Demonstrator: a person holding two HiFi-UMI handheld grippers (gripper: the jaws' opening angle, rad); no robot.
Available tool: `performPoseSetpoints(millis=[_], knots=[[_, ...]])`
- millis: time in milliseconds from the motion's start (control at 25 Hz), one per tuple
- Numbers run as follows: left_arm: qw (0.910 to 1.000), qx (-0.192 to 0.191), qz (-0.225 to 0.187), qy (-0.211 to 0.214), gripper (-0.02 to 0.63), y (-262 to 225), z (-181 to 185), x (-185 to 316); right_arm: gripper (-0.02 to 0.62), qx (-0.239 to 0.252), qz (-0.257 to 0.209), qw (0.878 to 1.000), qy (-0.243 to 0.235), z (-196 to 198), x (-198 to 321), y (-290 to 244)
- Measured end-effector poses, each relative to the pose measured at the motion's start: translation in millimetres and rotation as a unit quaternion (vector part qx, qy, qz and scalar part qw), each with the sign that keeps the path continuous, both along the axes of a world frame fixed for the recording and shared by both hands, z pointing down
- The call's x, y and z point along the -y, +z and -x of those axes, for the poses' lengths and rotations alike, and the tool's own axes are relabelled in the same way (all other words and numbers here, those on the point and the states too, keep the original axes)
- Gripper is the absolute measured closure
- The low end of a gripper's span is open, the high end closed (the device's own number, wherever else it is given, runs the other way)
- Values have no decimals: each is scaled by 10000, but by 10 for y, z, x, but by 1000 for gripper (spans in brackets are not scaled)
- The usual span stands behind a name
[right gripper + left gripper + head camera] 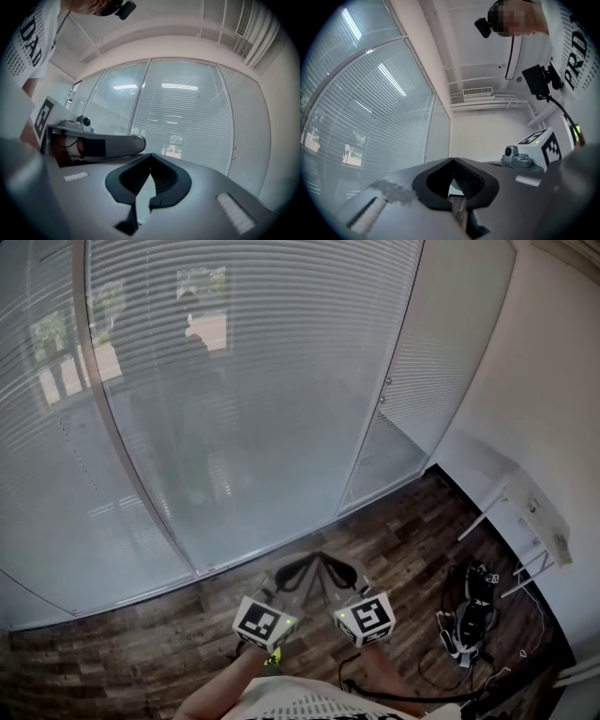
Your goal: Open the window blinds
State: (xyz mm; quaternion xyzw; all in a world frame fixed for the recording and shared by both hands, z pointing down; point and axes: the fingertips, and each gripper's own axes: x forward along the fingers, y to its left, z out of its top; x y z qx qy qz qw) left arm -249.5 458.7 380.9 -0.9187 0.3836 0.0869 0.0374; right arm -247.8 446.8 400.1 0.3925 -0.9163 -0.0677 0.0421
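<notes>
Closed white slatted blinds [253, 381] cover the tall window panes in front of me; a patch of outdoors shows through the slats. They also appear in the left gripper view [370, 117] and the right gripper view [187, 117]. Both grippers are held side by side low in the head view, over the floor and short of the window. My left gripper [302, 566] [453, 160] is shut with nothing in it. My right gripper [336, 566] [150, 154] is shut too and empty. Neither touches the blinds.
A dark wooden floor [394, 549] runs up to the window frame. At the right a narrow blinded pane carries two small knobs [384, 390]. A white wall with a shelf on brackets [530, 512] stands at the right, with a tangle of cables and gear [467, 620] on the floor below.
</notes>
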Motion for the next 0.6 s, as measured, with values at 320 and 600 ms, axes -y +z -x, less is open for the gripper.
performPoseSetpoints(millis=[320,600], knots=[[9997,-171,118,95,614,175,276,705,587,-39,-92,9993,370,193,760,65],[9996,-130,71,259,614,-110,157,1224,587,-73,-70,9985,544,67,1271,-205]])
